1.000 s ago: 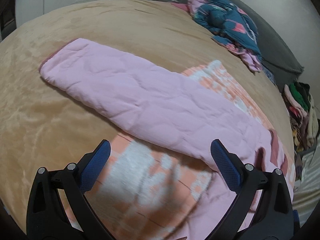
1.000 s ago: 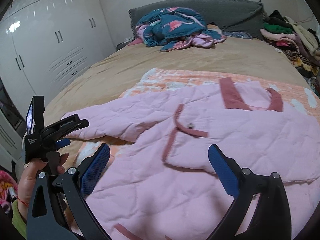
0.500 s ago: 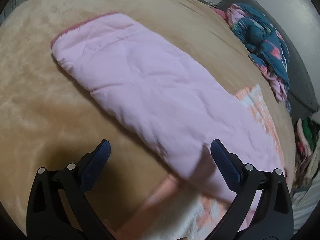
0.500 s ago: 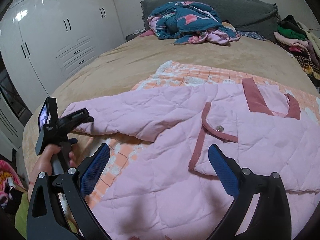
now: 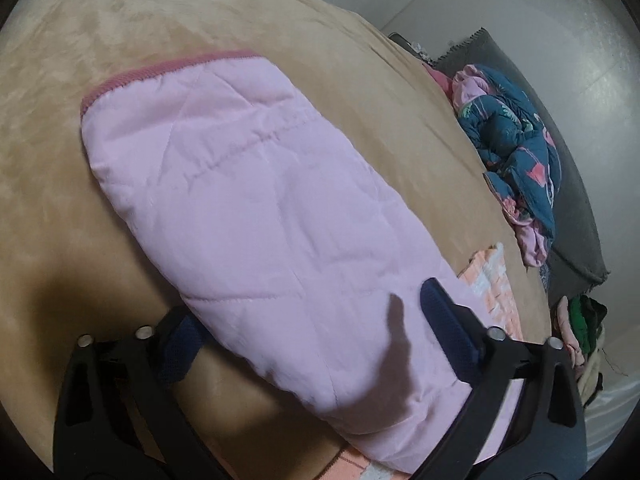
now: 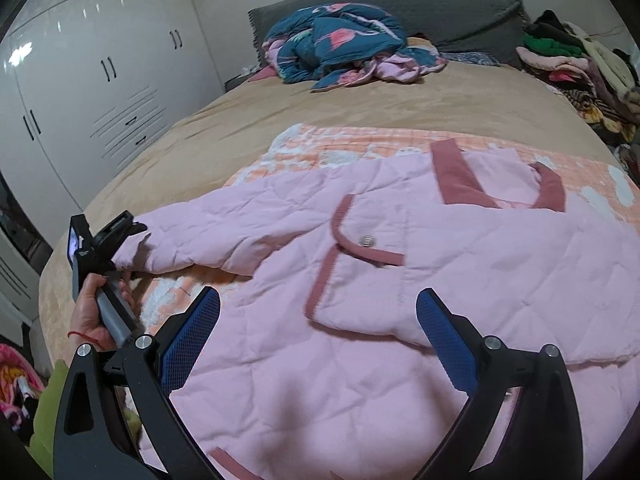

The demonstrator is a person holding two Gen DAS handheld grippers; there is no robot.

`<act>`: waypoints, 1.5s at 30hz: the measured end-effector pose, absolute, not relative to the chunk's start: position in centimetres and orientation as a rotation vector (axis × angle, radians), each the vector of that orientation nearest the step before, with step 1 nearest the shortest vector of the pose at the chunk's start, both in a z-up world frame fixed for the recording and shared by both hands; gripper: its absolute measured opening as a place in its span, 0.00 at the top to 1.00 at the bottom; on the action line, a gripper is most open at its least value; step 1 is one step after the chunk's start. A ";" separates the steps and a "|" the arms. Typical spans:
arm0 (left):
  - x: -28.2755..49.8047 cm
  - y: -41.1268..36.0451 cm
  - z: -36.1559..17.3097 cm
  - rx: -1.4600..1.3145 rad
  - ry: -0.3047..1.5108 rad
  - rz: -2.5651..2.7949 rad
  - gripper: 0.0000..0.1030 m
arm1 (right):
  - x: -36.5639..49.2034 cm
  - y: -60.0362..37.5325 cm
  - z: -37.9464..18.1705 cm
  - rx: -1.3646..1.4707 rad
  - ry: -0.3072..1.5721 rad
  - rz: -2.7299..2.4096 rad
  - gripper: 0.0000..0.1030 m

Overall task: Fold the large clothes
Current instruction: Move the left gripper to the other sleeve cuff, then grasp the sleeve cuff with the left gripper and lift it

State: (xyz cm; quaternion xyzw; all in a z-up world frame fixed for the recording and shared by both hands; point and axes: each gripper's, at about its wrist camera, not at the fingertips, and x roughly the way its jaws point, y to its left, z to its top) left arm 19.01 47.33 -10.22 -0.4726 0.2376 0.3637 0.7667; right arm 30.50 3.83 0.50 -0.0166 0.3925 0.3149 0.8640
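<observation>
The tan bed carried the pink quilted jacket spread flat for folding. Its sleeve stretched out sideways, and the left gripper straddled it, jaws closing around the padding but not yet pinching. The right gripper hovered wide open over the jacket's front, holding nothing.

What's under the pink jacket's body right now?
Under the pink jacket an orange-and-white checked blanket shows past the collar and beside the sleeve, lying on the tan bedspread. How far the blanket runs beneath the jacket is covered.
</observation>
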 end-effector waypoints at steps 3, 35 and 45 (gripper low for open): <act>17.8 47.7 -9.6 -1.032 0.486 0.827 0.77 | 30.1 1.9 0.8 -0.017 0.799 0.632 0.05; 18.9 31.6 11.1 -0.610 0.233 0.416 0.88 | 25.9 -10.2 2.0 0.175 0.692 0.507 0.05; 21.7 25.3 12.1 -0.535 0.267 0.236 0.89 | 26.0 -13.8 1.2 0.234 0.700 0.438 0.05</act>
